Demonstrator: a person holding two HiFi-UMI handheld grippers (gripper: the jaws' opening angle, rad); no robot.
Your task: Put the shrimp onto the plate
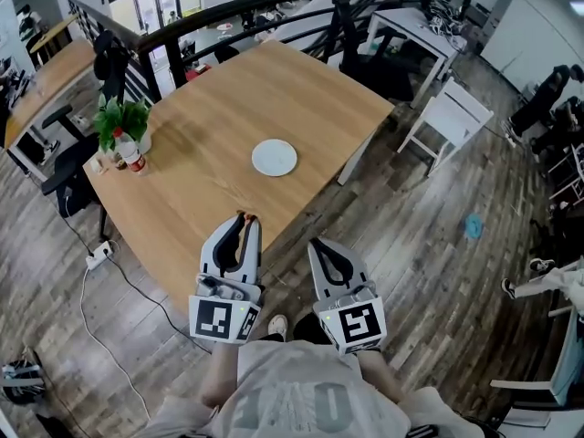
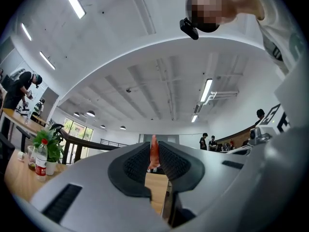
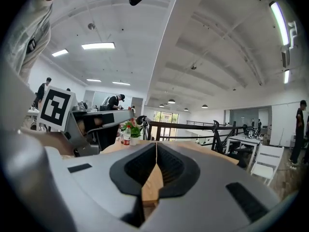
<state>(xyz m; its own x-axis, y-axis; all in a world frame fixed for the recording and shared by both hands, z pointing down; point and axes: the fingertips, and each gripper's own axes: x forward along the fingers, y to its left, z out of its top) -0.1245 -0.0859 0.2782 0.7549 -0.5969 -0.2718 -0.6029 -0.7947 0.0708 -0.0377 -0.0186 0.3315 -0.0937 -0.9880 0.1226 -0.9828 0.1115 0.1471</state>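
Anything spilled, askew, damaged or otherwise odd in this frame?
Nothing stands out. The shrimp sits clamped in the left hand-held gripper, the white plate lies flat and bare on the table, and the potted plant and bottle stand upright at its corner. The right hand-held gripper is shut and empty.

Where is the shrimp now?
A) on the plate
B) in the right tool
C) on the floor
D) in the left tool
D: the left gripper view shows the orange shrimp pinched between the jaws of the left tool. The right tool has its jaws together on nothing, and the plate has nothing on it.
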